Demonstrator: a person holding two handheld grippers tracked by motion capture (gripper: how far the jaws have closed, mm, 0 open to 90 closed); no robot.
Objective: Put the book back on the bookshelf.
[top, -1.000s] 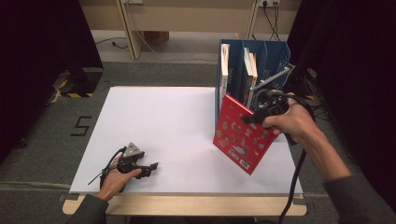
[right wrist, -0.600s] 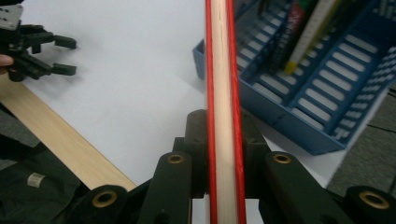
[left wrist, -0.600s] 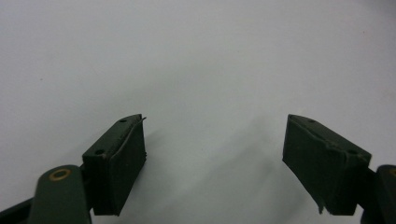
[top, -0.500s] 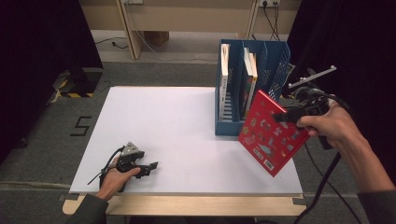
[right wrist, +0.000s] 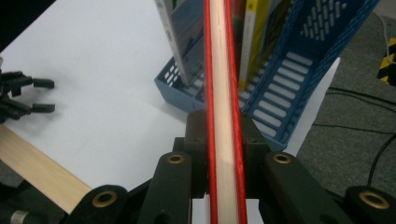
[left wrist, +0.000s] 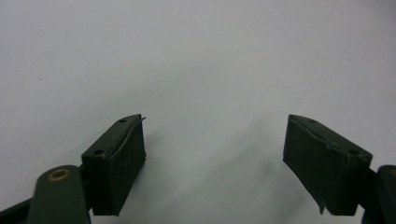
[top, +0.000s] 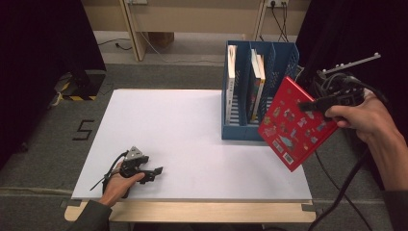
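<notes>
Right gripper [top: 308, 104], red book [top: 294, 124], blue rack [top: 284, 57]

I have the wide white tabletop [top: 192, 130] open from my resting left gripper [top: 155, 173] across to the blue slotted plastic file rack [top: 284, 62]; the rack and its upright books [top: 231, 82] block the far right corner.

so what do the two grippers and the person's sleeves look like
Both grippers are black. The left gripper carries a grey three-cornered plate and trails a black cable. Its fingers are flat dark blocks with small holes. The right gripper trails a thick black cable. Both sleeves are dark.
</notes>
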